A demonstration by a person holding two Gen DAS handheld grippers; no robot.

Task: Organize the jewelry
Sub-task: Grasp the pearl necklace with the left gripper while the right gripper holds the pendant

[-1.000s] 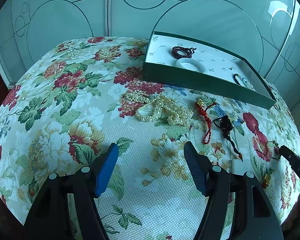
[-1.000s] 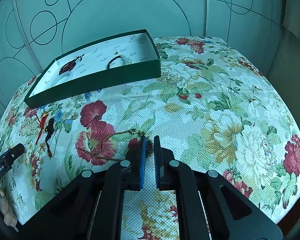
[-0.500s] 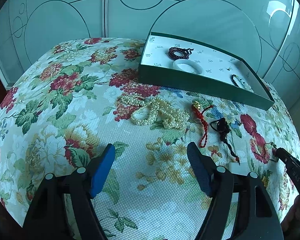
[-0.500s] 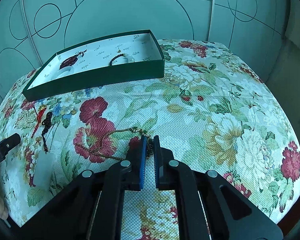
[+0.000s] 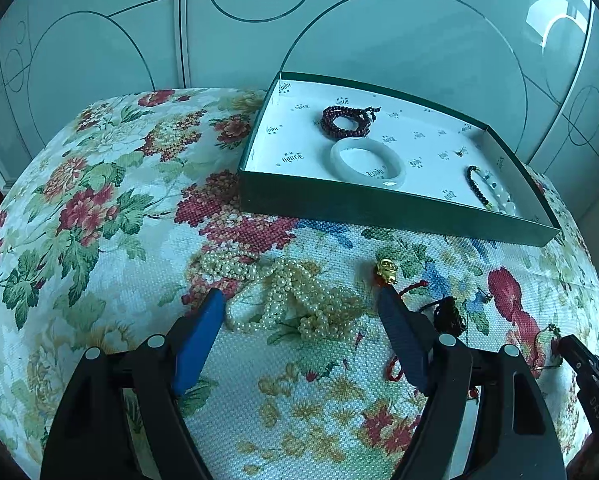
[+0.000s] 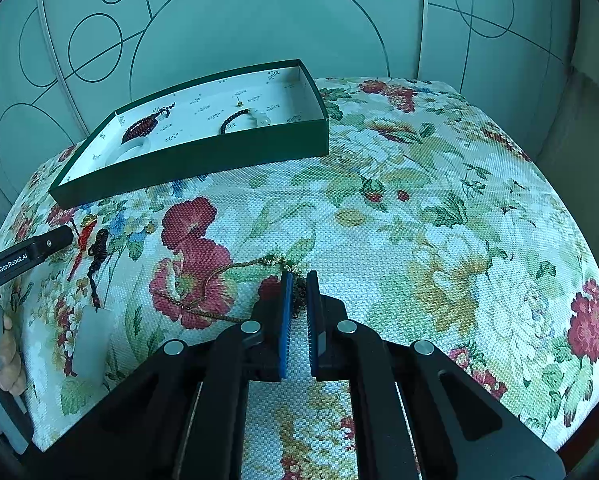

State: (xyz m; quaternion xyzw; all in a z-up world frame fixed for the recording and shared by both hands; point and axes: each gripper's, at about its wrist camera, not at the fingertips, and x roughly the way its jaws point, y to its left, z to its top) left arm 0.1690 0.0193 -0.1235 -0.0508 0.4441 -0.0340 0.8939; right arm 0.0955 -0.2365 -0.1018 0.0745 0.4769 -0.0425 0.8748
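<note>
A heap of pearl necklace (image 5: pixel 287 300) lies on the floral cloth, and my left gripper (image 5: pixel 299 294) stands open with a blue finger on either side of it, the pads not pressing. Beside the right finger lie a red cord with a gold charm (image 5: pixel 387 270) and a black knotted cord (image 5: pixel 447 314). My right gripper (image 6: pixel 297 278) is shut on the dark beaded end of a gold chain necklace (image 6: pixel 203 292) that trails left over the cloth. The green box (image 5: pixel 379 208) holds a white bangle (image 5: pixel 365 156), dark red beads (image 5: pixel 345 120) and a black-and-white bracelet (image 5: pixel 487 192).
The box (image 6: pixel 187 164) stands at the back of the cloth-covered surface, in front of a frosted glass wall. A pale flat pendant (image 6: pixel 95 340) lies by the black cord. A person's hand (image 6: pixel 9 356) shows at the left edge. The cloth drops away on all sides.
My left gripper has moved forward to the pearls, its jaws a little wider, so its fingers now flank the heap. The right gripper has kept still.
</note>
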